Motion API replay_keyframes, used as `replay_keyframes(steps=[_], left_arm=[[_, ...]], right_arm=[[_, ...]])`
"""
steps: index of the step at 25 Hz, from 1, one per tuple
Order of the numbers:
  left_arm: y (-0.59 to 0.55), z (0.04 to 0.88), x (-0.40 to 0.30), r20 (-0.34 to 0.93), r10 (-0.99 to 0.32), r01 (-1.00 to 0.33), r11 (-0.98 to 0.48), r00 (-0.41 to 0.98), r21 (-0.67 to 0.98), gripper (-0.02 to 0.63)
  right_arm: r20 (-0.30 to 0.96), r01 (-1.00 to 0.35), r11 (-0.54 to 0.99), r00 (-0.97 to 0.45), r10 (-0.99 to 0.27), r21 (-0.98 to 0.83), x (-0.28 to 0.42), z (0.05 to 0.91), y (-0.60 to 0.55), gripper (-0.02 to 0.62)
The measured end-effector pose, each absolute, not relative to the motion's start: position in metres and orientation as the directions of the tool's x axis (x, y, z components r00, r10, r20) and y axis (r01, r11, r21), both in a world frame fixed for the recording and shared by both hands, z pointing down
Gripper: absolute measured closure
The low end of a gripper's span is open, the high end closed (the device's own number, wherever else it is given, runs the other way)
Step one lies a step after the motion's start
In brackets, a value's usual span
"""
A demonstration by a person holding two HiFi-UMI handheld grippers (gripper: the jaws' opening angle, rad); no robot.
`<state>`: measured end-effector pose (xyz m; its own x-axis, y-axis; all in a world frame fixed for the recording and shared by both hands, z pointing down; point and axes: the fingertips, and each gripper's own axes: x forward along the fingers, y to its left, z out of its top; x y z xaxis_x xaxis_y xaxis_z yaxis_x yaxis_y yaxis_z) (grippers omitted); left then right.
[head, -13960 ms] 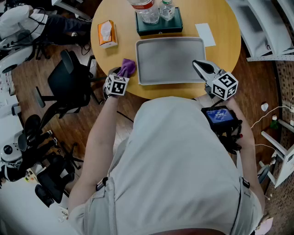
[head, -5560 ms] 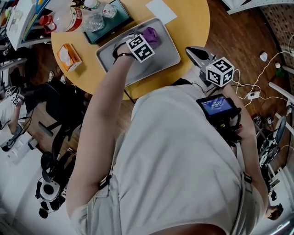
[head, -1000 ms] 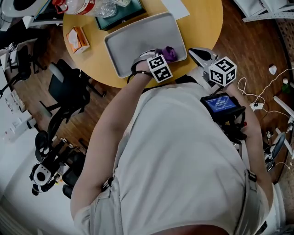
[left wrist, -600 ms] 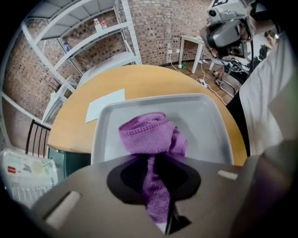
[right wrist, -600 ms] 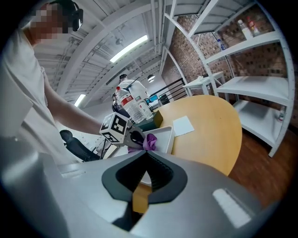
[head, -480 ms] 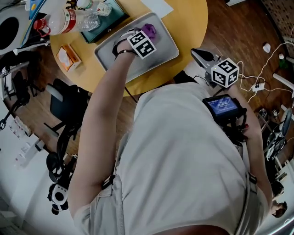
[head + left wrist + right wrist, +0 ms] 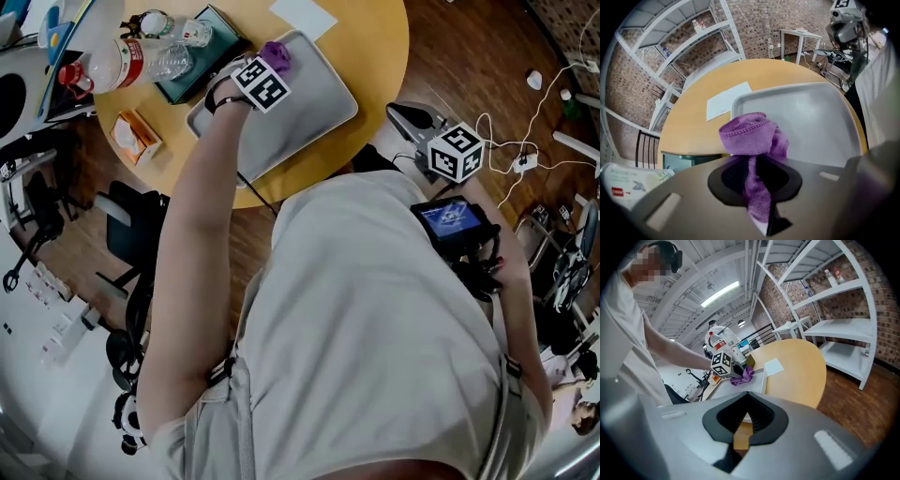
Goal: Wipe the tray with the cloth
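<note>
A grey tray point(image 7: 305, 103) lies on the round yellow table point(image 7: 370, 47). My left gripper point(image 7: 270, 59) points steeply down at the tray's far corner and is shut on a bunched purple cloth point(image 7: 276, 53). In the left gripper view the cloth point(image 7: 750, 136) hangs pinched between the jaws of the left gripper point(image 7: 757, 158), resting on the tray point(image 7: 811, 122) near its far rim. My right gripper point(image 7: 396, 111) hovers off the table's near right edge, shut, with nothing in it. In the right gripper view, the cloth point(image 7: 743, 375) and tray point(image 7: 730, 388) lie beyond the right gripper point(image 7: 747, 393).
Beyond the tray stand a teal box point(image 7: 202, 58), plastic bottles point(image 7: 141, 61) and an orange tissue pack point(image 7: 134, 136). A white paper sheet point(image 7: 303, 14) lies at the far edge. A black office chair point(image 7: 131, 234) stands left of the table, and cables point(image 7: 520, 159) lie on the floor at right.
My left gripper has dragged the purple cloth from the tray's near right corner across to its far corner. The right gripper has hardly shifted.
</note>
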<state>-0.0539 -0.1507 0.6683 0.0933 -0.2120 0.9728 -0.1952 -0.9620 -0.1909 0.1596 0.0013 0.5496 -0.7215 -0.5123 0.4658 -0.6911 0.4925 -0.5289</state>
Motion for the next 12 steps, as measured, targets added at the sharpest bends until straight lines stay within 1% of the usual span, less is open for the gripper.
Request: replay_keyframes(steps=[3, 6, 9, 12], left_arm=[[-0.146, 0.669, -0.073, 0.975, -0.208, -0.190, -0.963, 0.080, -0.190, 0.548], [-0.143, 0.670, -0.085, 0.974, -0.214, -0.225, -0.955, 0.082, -0.191, 0.549], [-0.139, 0.669, -0.087, 0.973, -0.211, -0.255, -0.950, 0.092, -0.182, 0.552], [-0.120, 0.669, -0.083, 0.978, -0.182, -0.249, -0.956, 0.105, -0.151, 0.553]], right_arm=[[0.459, -0.685, 0.511, -0.727, -0.510, -0.519, 0.154, 0.544, -0.002, 0.594], [0.457, -0.681, 0.524, -0.732, -0.505, -0.511, 0.150, 0.541, -0.002, 0.594], [0.459, -0.682, 0.526, -0.731, -0.505, -0.507, 0.149, 0.541, 0.002, 0.594], [0.461, -0.681, 0.529, -0.732, -0.501, -0.507, 0.149, 0.542, 0.009, 0.594]])
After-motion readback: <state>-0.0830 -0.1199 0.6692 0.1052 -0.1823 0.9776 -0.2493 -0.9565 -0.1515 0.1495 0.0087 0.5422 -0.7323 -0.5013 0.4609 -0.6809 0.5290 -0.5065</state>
